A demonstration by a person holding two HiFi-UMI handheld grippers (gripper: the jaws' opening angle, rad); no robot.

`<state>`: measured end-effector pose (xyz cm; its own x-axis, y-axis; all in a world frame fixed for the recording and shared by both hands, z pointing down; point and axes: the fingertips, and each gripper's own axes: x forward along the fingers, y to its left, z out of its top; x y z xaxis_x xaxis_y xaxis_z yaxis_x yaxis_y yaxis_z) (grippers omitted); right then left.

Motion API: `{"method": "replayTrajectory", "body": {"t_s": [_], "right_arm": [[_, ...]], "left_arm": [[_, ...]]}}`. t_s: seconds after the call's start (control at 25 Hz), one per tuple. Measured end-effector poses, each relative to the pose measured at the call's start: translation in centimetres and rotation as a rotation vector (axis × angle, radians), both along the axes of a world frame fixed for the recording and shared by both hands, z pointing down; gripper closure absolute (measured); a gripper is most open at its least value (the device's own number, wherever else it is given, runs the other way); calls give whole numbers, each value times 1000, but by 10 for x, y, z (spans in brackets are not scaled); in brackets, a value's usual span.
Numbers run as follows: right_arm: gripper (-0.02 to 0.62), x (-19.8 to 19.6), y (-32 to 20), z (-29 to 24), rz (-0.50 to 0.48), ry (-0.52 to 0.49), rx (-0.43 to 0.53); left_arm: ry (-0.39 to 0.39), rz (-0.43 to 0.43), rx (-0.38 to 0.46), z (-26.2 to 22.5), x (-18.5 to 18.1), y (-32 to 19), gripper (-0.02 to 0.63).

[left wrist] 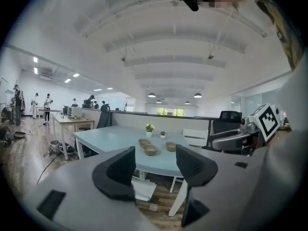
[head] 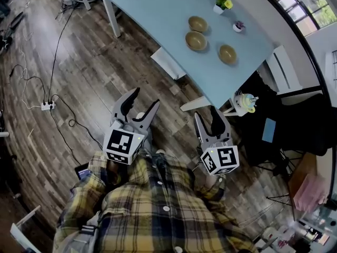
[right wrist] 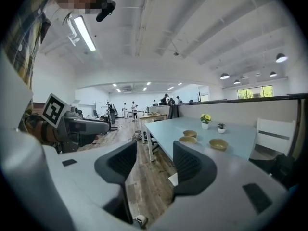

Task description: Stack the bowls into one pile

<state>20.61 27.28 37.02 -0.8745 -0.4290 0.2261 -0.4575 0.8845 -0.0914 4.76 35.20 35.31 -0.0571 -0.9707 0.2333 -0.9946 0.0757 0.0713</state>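
left jaws: I'm holding the left gripper with its jaws standing apart. Nothing is sitting between the pads; in the left gripper view only distant table and floor are showing through the gap.
right jaws: I'm holding the right gripper the same way, jaws apart and gripping nothing. Wood floor is showing between the pads in the right gripper view.
gripper position: in the head view both are hovering over the wood floor, short of the table and well apart from the bowls.
bowls: three are sitting separately on the pale blue table, none stacked, at about 1 o'clock from my grippers in the head view.
far bowl: sitting closest to the plants.
middle bowl: sitting just beside the far bowl, at its 6 o'clock.
third bowl: sitting near the middle bowl, at its 4 o'clock, not touching it.
plants: a yellow-flowered pot is standing at 1 o'clock of the far bowl; a smaller pot is standing at 12 o'clock of the third bowl.
table edge: a white chair is sitting tucked under it, at 7 o'clock of the middle bowl.
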Motion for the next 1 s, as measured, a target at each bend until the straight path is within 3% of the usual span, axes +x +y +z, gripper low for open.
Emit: {"method": "replayTrajectory", "body": {"t_s": [0.24, 0.56, 1.0], "right_arm": [[345, -66, -35, -7, 16, 9, 0], [344, -111, -72, 0, 101, 15, -4], [344, -128, -84, 17, 180, 22, -50]], "left_arm": [[4, 63, -2, -5, -60, -45, 315], [11, 78, -7, 4, -125, -79, 278], [32, 130, -45, 24, -152, -94, 278]]}}
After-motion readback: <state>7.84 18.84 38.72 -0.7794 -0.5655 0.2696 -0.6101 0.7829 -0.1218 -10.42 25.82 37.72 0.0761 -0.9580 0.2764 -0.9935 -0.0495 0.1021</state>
